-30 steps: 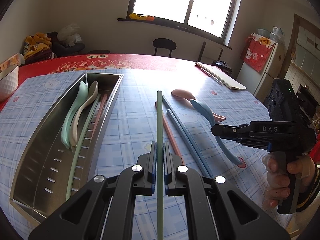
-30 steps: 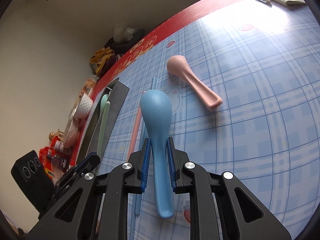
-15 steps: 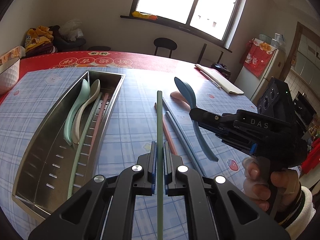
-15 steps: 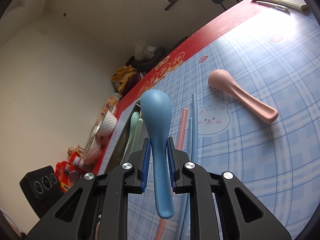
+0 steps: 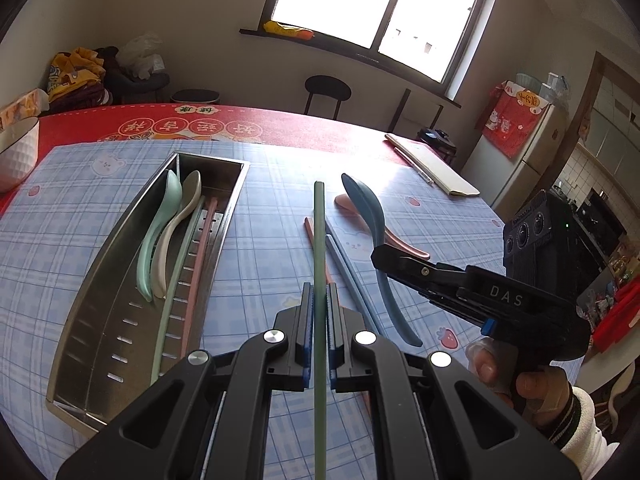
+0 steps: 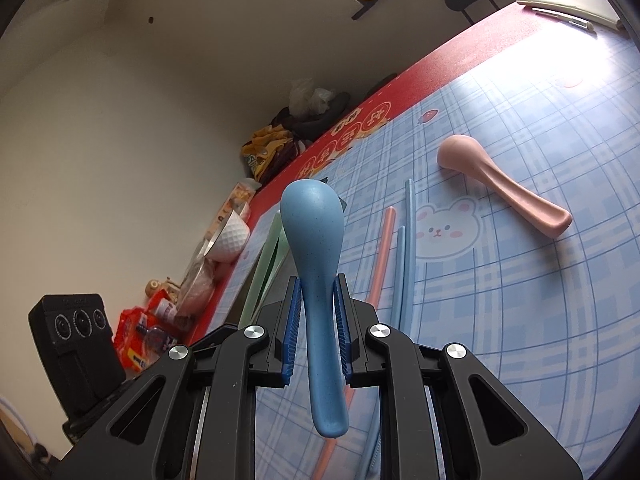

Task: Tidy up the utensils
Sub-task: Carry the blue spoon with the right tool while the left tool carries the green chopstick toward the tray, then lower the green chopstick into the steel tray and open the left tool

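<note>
My left gripper (image 5: 319, 300) is shut on a green chopstick (image 5: 319, 240) and holds it above the table, right of the steel utensil tray (image 5: 120, 248). The tray holds a green spoon (image 5: 154, 232), a cream spoon (image 5: 176, 220), a green chopstick and a pink chopstick. My right gripper (image 6: 317, 300) is shut on a blue spoon (image 6: 316, 248), lifted above the table; it also shows in the left wrist view (image 5: 372, 216). A pink spoon (image 6: 500, 184), a pink chopstick (image 6: 382, 256) and two blue chopsticks (image 6: 406, 248) lie on the plaid mat.
A white bowl (image 5: 16, 152) stands at the table's left edge. A cream notebook with a pen (image 5: 436, 168) lies at the far right. A chair (image 5: 326, 90) stands beyond the table. Snack packets (image 6: 148, 336) sit past the table edge.
My right gripper has lifted the blue spoon off the table and carried it left, toward the tray. My left gripper has risen a little, still holding the green chopstick.
</note>
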`<action>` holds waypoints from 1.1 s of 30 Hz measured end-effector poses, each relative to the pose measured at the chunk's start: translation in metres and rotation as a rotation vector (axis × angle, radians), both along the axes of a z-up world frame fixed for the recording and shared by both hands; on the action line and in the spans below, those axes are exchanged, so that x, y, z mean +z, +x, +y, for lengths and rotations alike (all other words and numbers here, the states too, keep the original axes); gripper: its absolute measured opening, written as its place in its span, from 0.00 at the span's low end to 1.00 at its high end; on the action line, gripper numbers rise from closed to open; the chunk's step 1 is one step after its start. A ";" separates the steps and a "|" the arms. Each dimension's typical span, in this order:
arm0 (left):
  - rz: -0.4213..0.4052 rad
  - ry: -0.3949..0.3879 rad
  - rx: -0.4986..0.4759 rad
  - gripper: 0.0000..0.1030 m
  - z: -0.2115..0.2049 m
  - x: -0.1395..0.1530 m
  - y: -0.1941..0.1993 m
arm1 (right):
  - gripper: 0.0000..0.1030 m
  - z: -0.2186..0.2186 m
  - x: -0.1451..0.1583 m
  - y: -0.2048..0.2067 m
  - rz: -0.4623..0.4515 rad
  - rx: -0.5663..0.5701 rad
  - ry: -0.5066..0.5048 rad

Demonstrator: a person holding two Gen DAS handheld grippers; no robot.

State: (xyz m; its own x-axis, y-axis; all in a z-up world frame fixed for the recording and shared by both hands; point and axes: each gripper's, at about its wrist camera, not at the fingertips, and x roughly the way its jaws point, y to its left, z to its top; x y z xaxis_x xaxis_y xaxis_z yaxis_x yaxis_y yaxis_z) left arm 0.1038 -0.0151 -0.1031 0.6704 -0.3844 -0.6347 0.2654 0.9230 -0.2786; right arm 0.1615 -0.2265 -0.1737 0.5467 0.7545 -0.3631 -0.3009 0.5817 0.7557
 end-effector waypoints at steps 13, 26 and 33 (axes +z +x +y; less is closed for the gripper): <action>-0.034 0.032 0.045 0.06 0.036 0.041 0.016 | 0.16 -0.011 -0.004 -0.004 0.012 -0.029 0.018; 0.138 0.171 0.017 0.06 0.047 0.005 0.085 | 0.17 -0.013 -0.006 -0.004 0.027 -0.029 0.024; 0.218 0.218 0.028 0.06 0.047 -0.014 0.107 | 0.17 -0.011 -0.009 0.001 0.040 -0.024 0.030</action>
